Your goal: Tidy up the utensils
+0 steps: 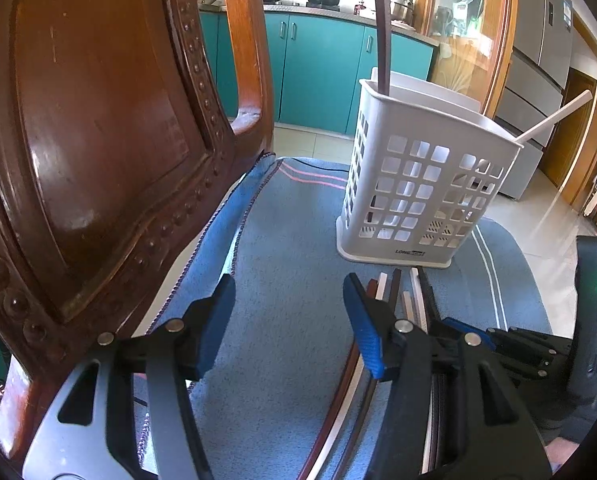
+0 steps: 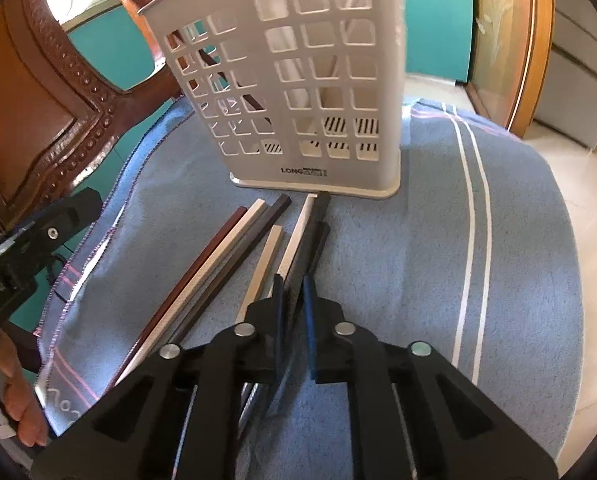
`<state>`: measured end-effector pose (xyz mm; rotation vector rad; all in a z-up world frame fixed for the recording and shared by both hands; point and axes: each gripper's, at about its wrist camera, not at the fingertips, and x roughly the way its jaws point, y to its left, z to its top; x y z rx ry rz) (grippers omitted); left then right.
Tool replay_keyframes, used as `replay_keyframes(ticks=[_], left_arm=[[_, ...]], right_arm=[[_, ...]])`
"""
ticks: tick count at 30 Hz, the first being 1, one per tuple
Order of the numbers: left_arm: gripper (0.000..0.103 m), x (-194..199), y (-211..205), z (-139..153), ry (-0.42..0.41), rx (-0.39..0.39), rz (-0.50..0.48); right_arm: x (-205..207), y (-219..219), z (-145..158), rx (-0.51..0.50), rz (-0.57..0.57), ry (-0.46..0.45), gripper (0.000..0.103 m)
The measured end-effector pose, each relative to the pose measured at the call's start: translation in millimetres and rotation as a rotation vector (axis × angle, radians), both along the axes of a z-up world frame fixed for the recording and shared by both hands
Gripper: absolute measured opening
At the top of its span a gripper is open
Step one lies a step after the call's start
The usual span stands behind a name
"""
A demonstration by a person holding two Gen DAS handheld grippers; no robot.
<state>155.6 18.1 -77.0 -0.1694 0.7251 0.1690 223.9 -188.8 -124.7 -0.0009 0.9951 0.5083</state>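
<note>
Two chopsticks, one dark and one white, stand in the white perforated utensil holder on the blue towel covering the wooden chair. Several more chopsticks lie before it. Left tongs gape empty; right tongs pinch a black chopstick.

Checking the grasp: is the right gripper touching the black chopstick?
Touching. The right wrist view shows the right gripper closed on the black chopstick, with no gap at either pad.
</note>
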Motion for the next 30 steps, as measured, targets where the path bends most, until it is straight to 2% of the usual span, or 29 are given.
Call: replay_keyframes(ticks=[9,13,20,30], left_arm=[[0.060,7,-8,-9,0.036,0.015,-0.025],[0.061,13,-16,-18,0.082,-0.002,-0.076],[0.063,18,-34,-36,0.142,0.009,-0.138],[0.066,14,-40,-49,0.189,0.019,-0.157]], right_arm=[[-1,-34,6,0.038,-0.057,0.035,0.006],[1,-48,2,0.056,-0.096,0.076,0.006],[3,-62,2,0.043,-0.141,0.082,0.007],[-4,-50,0,0.019,-0.080,0.085,0.007]])
